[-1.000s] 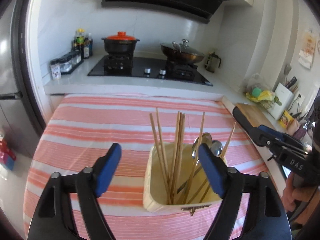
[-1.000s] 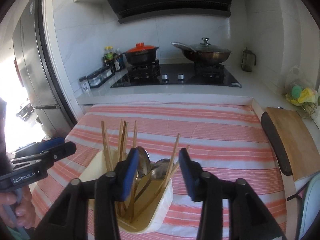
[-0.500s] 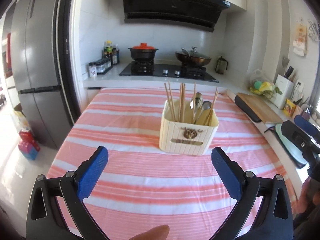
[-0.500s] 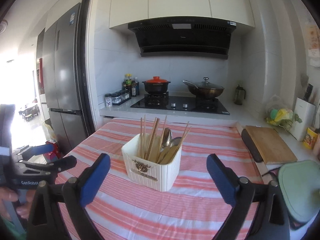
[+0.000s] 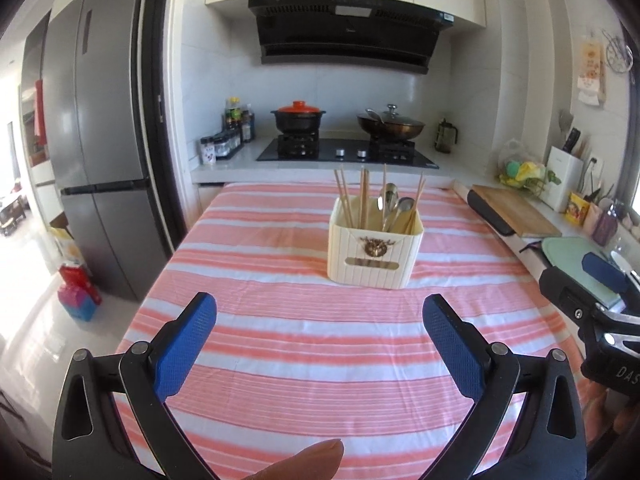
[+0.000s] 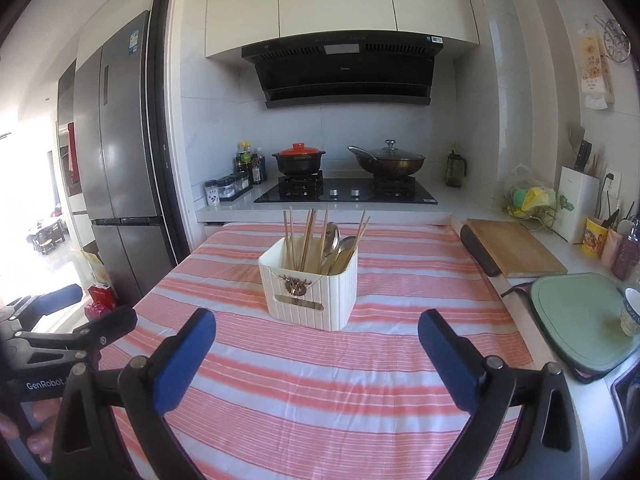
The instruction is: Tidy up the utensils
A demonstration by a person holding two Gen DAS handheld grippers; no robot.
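Note:
A cream ribbed utensil holder [image 5: 374, 250] stands on the striped tablecloth [image 5: 280, 340], also in the right wrist view [image 6: 310, 292]. Several wooden chopsticks [image 5: 362, 200] and metal spoons [image 5: 394, 206] stand upright in it. My left gripper [image 5: 320, 344] is open and empty, well in front of the holder. My right gripper [image 6: 316, 350] is open and empty, also in front of the holder. The right gripper shows at the right edge of the left wrist view [image 5: 592, 292], and the left gripper at the left edge of the right wrist view [image 6: 60, 332].
A stove [image 6: 344, 192] with a black pot [image 6: 298, 160] and a wok [image 6: 388, 162] stands behind the table. A wooden cutting board [image 6: 516, 252] and green mat [image 6: 580, 316] lie right. A fridge [image 5: 96, 168] stands left.
Both grippers have pulled back and up from close over the holder and opened wider. The holder with its utensils has stayed in place.

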